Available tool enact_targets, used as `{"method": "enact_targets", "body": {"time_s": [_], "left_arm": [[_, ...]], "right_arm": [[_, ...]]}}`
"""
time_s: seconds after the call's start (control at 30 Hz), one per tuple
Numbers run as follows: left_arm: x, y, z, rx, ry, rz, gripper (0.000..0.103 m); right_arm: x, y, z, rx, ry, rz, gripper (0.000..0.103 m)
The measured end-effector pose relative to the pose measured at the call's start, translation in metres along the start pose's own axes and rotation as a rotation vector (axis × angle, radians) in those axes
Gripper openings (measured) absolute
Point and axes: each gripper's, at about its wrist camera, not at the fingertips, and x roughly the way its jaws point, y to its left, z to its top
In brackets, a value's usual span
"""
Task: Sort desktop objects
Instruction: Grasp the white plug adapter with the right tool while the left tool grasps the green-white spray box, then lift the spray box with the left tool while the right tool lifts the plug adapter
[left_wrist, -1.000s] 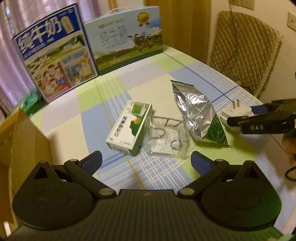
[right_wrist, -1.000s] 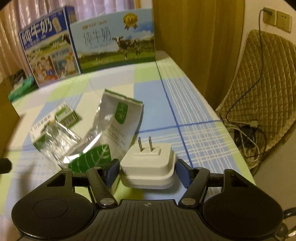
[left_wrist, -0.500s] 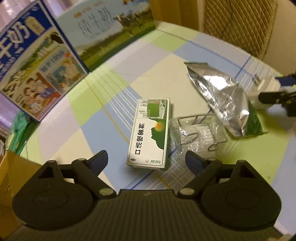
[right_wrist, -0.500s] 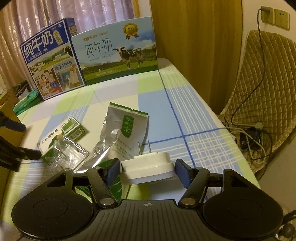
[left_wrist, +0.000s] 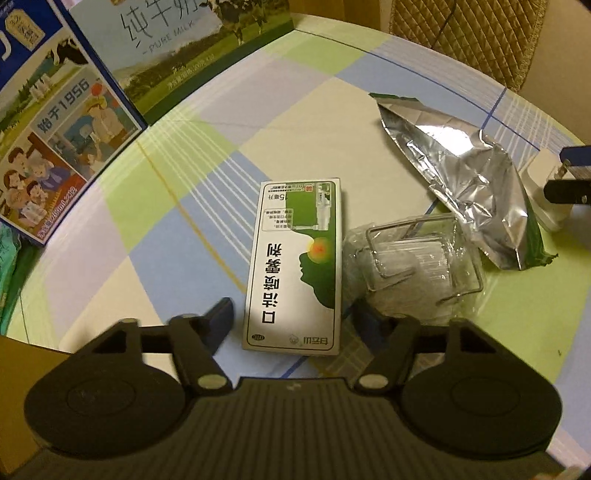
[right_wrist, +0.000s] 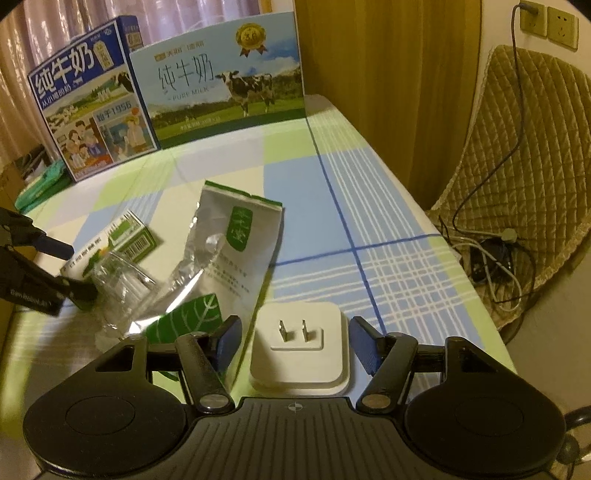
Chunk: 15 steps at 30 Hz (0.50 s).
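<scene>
A green-and-white box (left_wrist: 295, 258) lies flat on the checked tablecloth (left_wrist: 177, 236). My left gripper (left_wrist: 293, 319) is open, its fingers on either side of the box's near end. A clear plastic packet with wire clips (left_wrist: 413, 266) rests against the box's right side, and a crumpled foil pouch (left_wrist: 469, 188) lies beyond it. A white plug adapter (right_wrist: 299, 350) lies flat, prongs up, between the fingers of my open right gripper (right_wrist: 295, 341), with a gap on each side. The right wrist view also has the foil pouch (right_wrist: 229, 251), the box (right_wrist: 122, 240) and the left gripper (right_wrist: 37, 266).
Two large milk cartons (right_wrist: 221, 88) (right_wrist: 88, 110) stand along the table's back edge. A quilted chair (right_wrist: 524, 177) with cables (right_wrist: 491, 258) sits past the right edge. A cardboard box (left_wrist: 22, 362) is at the near left, and a green item (right_wrist: 44, 181) lies at the far left.
My right gripper has let go of the plug adapter, which now lies flat on the table. My left gripper has come down and forward to straddle the green-and-white box.
</scene>
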Motion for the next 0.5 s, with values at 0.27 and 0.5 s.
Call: {"method": "enact_targets", "body": {"time_s": [0.27,0.5], "left_arm": [[-0.013,-0.001,-0.015,-0.108,0.042,0.053,0.052],[-0.041,-0.012,-0.057,-0.304,0.063,0.111,0.051]], "right_arm": [[0.010,-0.005,-0.008,-0.013,0.063,-0.004,0.065],[0.010,-0.001,-0.015,-0.026,0.065,0.012,0.062]]}}
